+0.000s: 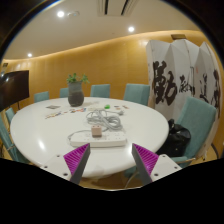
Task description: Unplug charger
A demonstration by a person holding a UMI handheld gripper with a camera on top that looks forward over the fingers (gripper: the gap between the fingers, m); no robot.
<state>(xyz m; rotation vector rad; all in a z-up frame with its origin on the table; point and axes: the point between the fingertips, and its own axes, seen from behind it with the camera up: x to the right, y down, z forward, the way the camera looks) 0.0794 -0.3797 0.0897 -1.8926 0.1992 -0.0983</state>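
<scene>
The jaws (pixel 112 160) are held spread and empty, well short of the desk (pixel 40 130) (an approach stance, it is judged). A white power strip (pixel 108 142) is seen near the desk's front edge, just beyond them. What appears to be the charger (pixel 96 129) is plugged in there, its white cable (pixel 105 118) coiled behind.

A big white oval table (pixel 45 128) fills the middle of the frame. A white power strip (pixel 106 141), a bundle of cable (pixel 104 119) and a potted plant (pixel 76 90) sit on it.
</scene>
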